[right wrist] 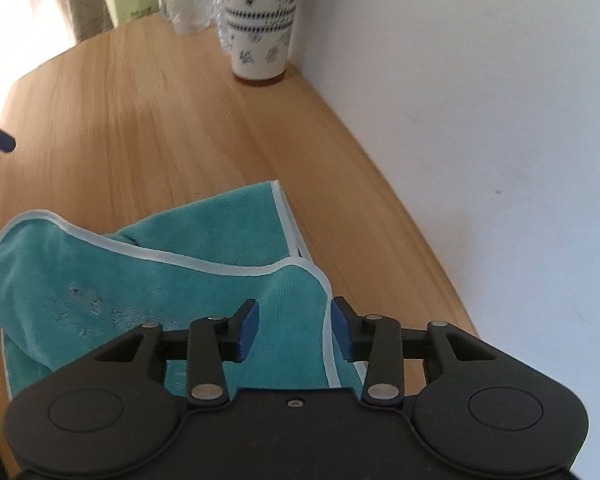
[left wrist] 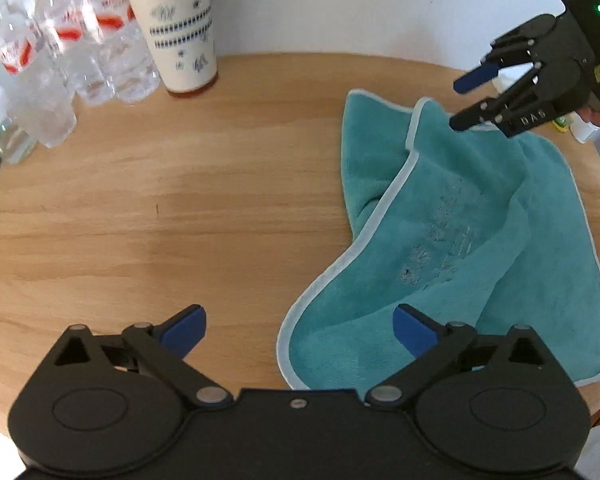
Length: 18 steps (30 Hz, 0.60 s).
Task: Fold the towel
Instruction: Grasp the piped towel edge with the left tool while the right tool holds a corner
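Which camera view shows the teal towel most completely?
The left wrist view: the towel lies there nearly whole, with both folded layers and most of its pale border visible. In the right wrist view, the towel appears only partly; the right hand-held gripper covers its near part.

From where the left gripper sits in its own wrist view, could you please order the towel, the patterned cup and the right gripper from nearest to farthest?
1. The towel: nearest, its bottom corner between the open fingers of the left gripper.
2. The right gripper: farther, at the upper right, over the towel's far corner.
3. The patterned cup: farthest, at the upper left by the wall, beside the water bottles.
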Each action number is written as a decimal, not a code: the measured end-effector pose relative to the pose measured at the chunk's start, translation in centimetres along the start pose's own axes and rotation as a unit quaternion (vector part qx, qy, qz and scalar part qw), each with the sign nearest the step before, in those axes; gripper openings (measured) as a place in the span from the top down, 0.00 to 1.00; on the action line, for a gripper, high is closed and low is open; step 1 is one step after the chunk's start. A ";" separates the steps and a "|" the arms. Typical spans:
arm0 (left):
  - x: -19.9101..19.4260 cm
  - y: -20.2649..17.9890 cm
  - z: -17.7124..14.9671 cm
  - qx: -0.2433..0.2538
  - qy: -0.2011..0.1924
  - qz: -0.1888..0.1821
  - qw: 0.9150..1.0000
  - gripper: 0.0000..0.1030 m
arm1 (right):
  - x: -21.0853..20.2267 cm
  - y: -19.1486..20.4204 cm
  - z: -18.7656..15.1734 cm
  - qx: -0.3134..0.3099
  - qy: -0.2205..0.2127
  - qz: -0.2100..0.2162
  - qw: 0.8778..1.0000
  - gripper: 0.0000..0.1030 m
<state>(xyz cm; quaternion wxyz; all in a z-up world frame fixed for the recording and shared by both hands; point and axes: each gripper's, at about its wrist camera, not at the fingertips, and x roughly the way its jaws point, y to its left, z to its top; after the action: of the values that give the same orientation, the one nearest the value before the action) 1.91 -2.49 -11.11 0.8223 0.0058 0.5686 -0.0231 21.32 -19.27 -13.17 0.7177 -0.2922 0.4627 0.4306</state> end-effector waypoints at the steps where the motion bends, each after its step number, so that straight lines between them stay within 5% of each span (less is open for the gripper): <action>1: 0.3 0.2 0.0 0.000 0.006 -0.010 1.000 0.01 | 0.1 -0.2 0.1 -0.001 0.001 0.005 1.000 0.47; 6: 2.3 1.9 -0.2 -0.013 0.033 -0.089 0.995 0.01 | 1.7 -1.8 1.5 0.013 0.010 0.054 0.998 0.47; 13: 3.5 3.2 0.3 -0.026 0.034 -0.111 0.993 0.01 | 4.3 -2.1 2.5 -0.007 0.050 0.075 0.996 0.47; 16: 4.1 3.6 0.4 -0.033 0.036 -0.135 0.990 0.24 | 4.3 -2.1 2.4 -0.014 0.054 0.091 0.994 0.50; 18: 4.5 4.0 0.5 -0.048 0.047 -0.157 0.985 0.38 | 4.3 -2.1 2.4 -0.012 0.055 0.104 0.993 0.66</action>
<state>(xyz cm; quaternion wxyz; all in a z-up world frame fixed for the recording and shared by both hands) 4.12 1.39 -15.25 0.7798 -0.1225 0.6012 -0.1245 25.07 -16.81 -16.12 0.6393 -0.2741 0.5241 0.4915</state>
